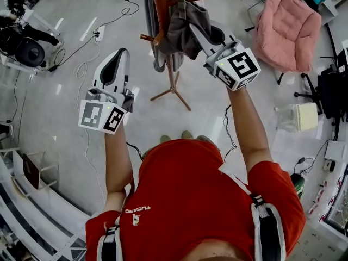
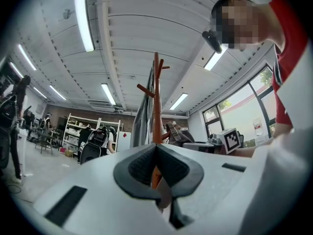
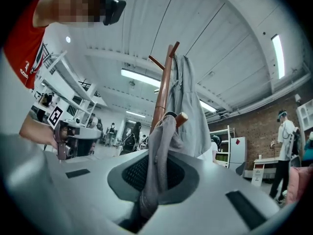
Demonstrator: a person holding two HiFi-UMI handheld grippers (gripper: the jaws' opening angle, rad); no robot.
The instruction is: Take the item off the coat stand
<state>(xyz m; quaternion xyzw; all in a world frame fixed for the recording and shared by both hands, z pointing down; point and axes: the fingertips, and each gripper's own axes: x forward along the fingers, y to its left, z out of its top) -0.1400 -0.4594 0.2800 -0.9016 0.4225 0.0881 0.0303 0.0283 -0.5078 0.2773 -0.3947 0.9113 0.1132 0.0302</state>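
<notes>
The step in hand is the grasp. The right gripper (image 3: 155, 173) is closed on a fold of the dark grey garment (image 1: 184, 34), and the cloth is seen pinched between its pads and trailing down out of them. The garment is not yet off the coat stand (image 1: 160, 10) — it is looped over a wooden peg (image 3: 182, 117) high on the pole, beside a paler grey garment (image 3: 190, 102) that hangs from the same stand. The left gripper (image 1: 123, 52) is held apart from the stand, on the other side of the pole, with its jaws drawn together and nothing between them.

The next move is judged to call for a lift. The cloth has to be raised up and over the rounded end of the peg before it is drawn away toward the person. A straight pull could snag the loop or tip the stand, which is carried only on thin splayed legs (image 1: 173, 93). The paler garment should be left undisturbed.

The stand is set on a pale, glossy floor (image 1: 60, 113), across which white cables (image 1: 81, 67) are trailed. A pink armchair (image 1: 288, 29) is placed well apart at the right. The room is a large workshop with a ribbed white ceiling, strip lights (image 2: 84, 18), shelving, a brick wall and other people at a distance.
</notes>
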